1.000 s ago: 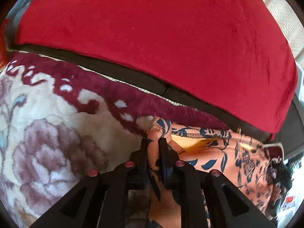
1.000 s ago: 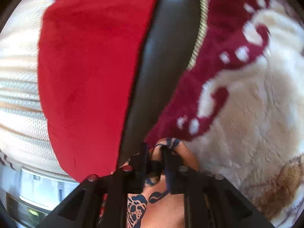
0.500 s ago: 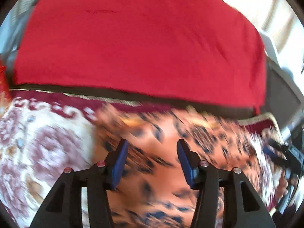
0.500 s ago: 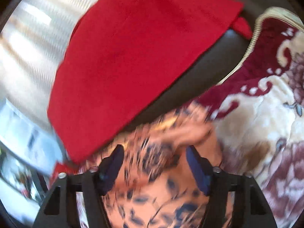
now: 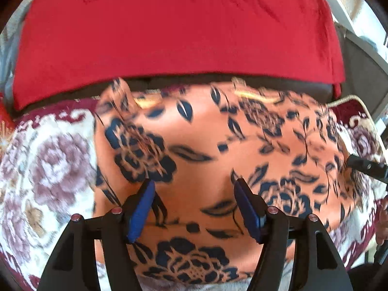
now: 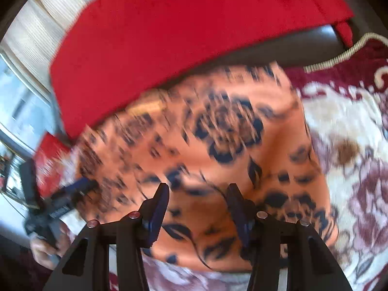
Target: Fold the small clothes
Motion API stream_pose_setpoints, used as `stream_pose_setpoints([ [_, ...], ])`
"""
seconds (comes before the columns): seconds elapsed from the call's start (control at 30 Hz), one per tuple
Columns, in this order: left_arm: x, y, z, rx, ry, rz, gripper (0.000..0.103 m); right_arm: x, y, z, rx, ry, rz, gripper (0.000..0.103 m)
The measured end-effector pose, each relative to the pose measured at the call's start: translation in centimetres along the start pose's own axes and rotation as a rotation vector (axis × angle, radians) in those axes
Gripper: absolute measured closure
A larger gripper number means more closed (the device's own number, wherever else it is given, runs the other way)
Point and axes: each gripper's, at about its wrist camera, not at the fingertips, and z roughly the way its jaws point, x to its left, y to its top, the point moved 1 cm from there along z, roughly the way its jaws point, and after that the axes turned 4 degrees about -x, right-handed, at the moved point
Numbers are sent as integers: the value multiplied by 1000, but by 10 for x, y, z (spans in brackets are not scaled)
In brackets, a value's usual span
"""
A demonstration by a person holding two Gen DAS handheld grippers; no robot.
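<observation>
orange floral garment (image 5: 206, 150): flat, long axis sideways | left tool (image 5: 194, 194): spread, just widened | right tool (image 6: 197, 197): spread, just narrowing, empty

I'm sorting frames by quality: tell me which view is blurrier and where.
Right wrist view: heavy streaking across the orange garment, worst at left; its gripper stays sharp. Left wrist view: milder blur, the garment's flowers still readable; fisheye bends the red cloth's edge.

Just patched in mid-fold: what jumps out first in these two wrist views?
The orange garment with dark blue flowers dominates, spread flat on a cream and maroon floral blanket. Behind it lies a big red cloth. Both the left gripper and right gripper hover open above the garment, gripping nothing.
</observation>
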Motion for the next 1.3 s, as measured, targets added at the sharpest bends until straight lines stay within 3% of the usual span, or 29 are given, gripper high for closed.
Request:
stream_pose_setpoints([
  [0.1,0,6,1,-67,16,-24,34,8,19,-2,-97,2,-4,50],
  [0.23,0,10,20,-63,83,-28,34,7,45,32,-161,-72,-1,49],
  [0.33,-2,8,35,-25,125,-5,34,-19,47,78,-64,-110,60,48],
  [0.53,-2,7,33,-52,158,19,32,1,51,56,-99,-126,7,48],
  [0.73,8,-1,17,-69,180,13,32,20,32,28,-118,-21,-5,47],
  [0.83,9,-5,9,-74,195,12,32,42,15,33,-53,-9,-50,47],
  [0.97,11,-9,10,-62,209,10,32,46,0,59,36,-65,-109,47],
  [1.07,10,-10,9,-63,217,12,31,46,7,58,25,-47,-90,47],
  [1.13,11,-8,8,-70,222,6,30,41,17,48,-26,-14,-44,47],
  [1.3,24,6,9,-91,257,-49,25,10,51,44,-140,-59,55,47],
])
